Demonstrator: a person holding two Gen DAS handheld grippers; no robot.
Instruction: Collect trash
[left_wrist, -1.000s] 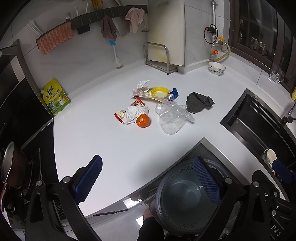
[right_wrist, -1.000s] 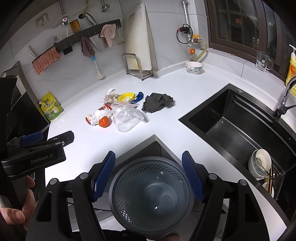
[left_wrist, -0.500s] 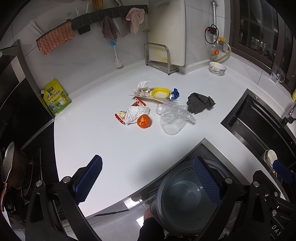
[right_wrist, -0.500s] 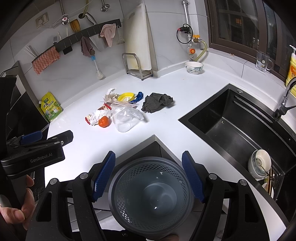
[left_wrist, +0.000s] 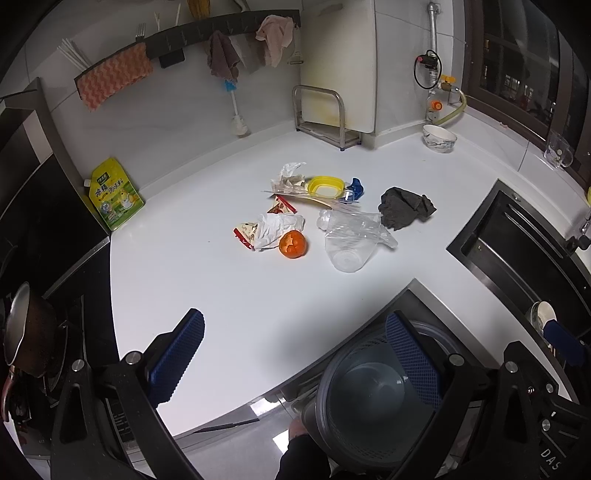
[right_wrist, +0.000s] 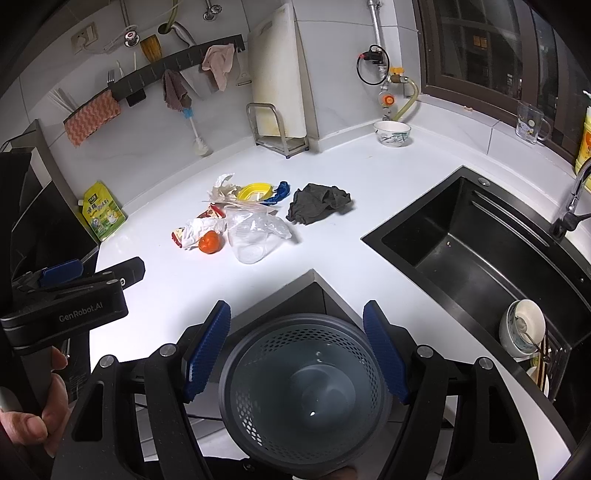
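Trash lies mid-counter: an orange peel (left_wrist: 292, 244), a crumpled white wrapper (left_wrist: 275, 229), a clear plastic cup with a plastic bag (left_wrist: 349, 242), a yellow lid (left_wrist: 325, 185) and a blue scrap (left_wrist: 356, 187). The same pile shows in the right wrist view, with the peel (right_wrist: 209, 242) and cup (right_wrist: 251, 240). A grey perforated bin (right_wrist: 304, 389) stands on the floor below the counter corner. My right gripper (right_wrist: 297, 350) is open, its jaws either side of the bin's rim. My left gripper (left_wrist: 295, 365) is open and empty over the counter's front edge.
A dark rag (left_wrist: 404, 206) lies right of the trash. A black sink (right_wrist: 480, 254) with a bowl is at the right. A yellow pouch (left_wrist: 114, 195) leans at the left. A white bowl (left_wrist: 439, 137) and a rack with a cutting board (left_wrist: 325, 122) are at the back.
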